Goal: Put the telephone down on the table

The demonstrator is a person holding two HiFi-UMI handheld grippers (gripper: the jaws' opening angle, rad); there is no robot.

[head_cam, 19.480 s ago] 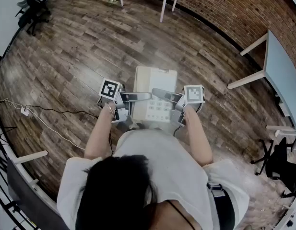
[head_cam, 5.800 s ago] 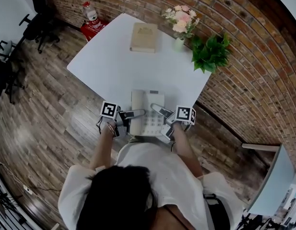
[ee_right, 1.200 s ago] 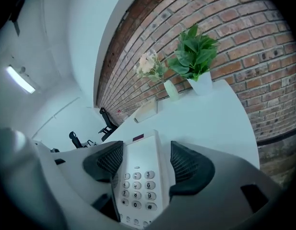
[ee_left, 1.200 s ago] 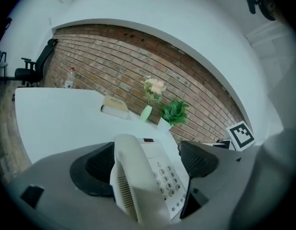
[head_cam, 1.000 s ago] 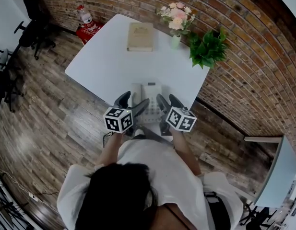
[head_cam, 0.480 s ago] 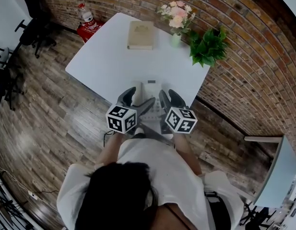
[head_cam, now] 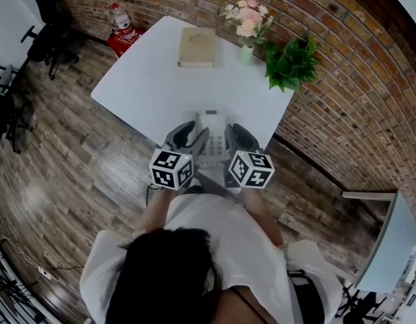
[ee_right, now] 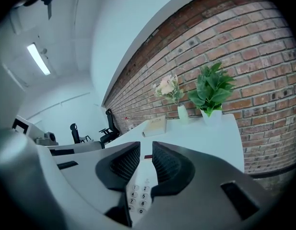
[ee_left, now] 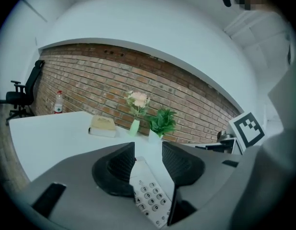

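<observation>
The white push-button telephone (head_cam: 212, 140) lies flat on the white table (head_cam: 147, 79), close to its near edge. Both grippers hover just above and behind it, tilted towards the wall. My left gripper (head_cam: 188, 138) is at the phone's left side, its jaws closing with a clear gap and nothing pinched. In the left gripper view the keypad (ee_left: 150, 195) shows below the gap of the left gripper (ee_left: 148, 157). My right gripper (head_cam: 237, 140) is at the phone's right side, its jaws closing to a narrow slit. The keypad (ee_right: 137, 195) lies under the right gripper (ee_right: 146, 161), untouched.
A tan book (head_cam: 196, 48), a vase of pink flowers (head_cam: 243, 25) and a potted green plant (head_cam: 288, 63) stand at the table's far side by the brick wall. A red stand with a bottle (head_cam: 120, 27) and office chairs (head_cam: 42, 19) are at the left.
Both pairs of jaws have narrowed from wide open. The grippers have drawn back slightly from the telephone, which stays on the table.
</observation>
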